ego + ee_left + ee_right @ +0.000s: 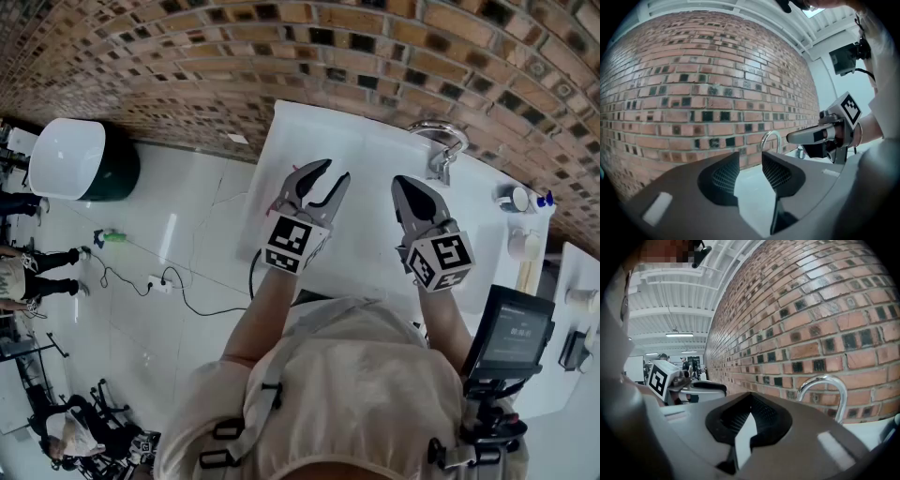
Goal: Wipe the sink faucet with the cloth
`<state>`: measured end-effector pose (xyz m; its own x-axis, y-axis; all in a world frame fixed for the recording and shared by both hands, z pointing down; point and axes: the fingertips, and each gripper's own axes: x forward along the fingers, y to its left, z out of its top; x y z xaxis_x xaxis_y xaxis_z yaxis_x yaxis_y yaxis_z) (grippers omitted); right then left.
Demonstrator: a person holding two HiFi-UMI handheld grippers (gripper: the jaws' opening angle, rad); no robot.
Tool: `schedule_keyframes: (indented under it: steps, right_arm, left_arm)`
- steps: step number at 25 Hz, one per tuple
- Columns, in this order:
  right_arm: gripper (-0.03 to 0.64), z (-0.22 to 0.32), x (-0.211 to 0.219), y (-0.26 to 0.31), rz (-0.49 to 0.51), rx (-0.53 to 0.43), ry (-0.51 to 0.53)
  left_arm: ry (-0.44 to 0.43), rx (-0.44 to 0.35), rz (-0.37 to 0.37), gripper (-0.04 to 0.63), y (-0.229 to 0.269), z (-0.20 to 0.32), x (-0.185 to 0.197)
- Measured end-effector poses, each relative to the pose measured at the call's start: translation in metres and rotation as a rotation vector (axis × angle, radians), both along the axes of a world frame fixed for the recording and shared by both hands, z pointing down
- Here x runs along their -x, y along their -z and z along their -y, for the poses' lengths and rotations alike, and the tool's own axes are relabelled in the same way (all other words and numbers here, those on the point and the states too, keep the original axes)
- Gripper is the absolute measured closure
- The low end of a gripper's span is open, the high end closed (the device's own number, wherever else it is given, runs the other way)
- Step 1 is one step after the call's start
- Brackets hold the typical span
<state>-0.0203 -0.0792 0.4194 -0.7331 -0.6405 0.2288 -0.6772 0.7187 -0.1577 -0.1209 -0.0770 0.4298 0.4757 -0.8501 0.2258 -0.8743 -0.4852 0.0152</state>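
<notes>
The only print I could make out was the black-and-white square markers on the two cubes. The small screen point(511, 333) at the person's right carried faint characters, too small to read.

The left gripper point(337, 171) was held with its jaws a narrow way apart and nothing between them. The right gripper point(405, 186) had its tips closed together, empty. Both hung side by side, apart from each other, over the white sink top point(366, 155).

The faucet point(439, 141), a curved chrome spout, stood at the far edge of that top against the brick wall point(187, 56), ahead of the right gripper and a little to its right, well clear of both. Bare white surface lay between the grippers and the faucet. The top's left edge dropped to a white tiled floor point(178, 234) where a cable point(192, 300) trailed.

From above I saw small containers point(516, 199) on the top to the right of the faucet, which neither gripper view showed clearly. The right gripper view alone showed the white ceiling point(679, 301) with its lights and people far down the room.
</notes>
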Motion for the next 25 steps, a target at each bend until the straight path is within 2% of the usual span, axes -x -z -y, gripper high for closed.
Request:
schedule_keyframes:
  steps: [6,9,18,23,25]
  right_arm:
    - [0.624,0.005,0.038,-0.03,0.006,0.062,0.075]
    - [0.624,0.007,0.053,-0.046,0.004,0.1,0.098]
    - [0.624,0.027,0.081,-0.111,-0.003,0.209,0.099]
    - [0.624,0.022,0.074,-0.118,-0.027,0.245,0.076]
    - [0.624,0.022,0.071,-0.121,-0.036,0.257,0.067]
  left_arm:
    - [0.117,0.151,0.059,0.336,-0.065,0.002,0.061]
    - [0.142,0.244,0.099,0.3,-0.102,-0.007,0.083]
    - [0.126,0.506,0.166,0.298,-0.215,-0.016,0.125]
    - [0.114,0.592,0.179,0.308,-0.242,-0.022,0.134]
    - [0.105,0.614,0.193,0.333,-0.252,-0.022,0.135]
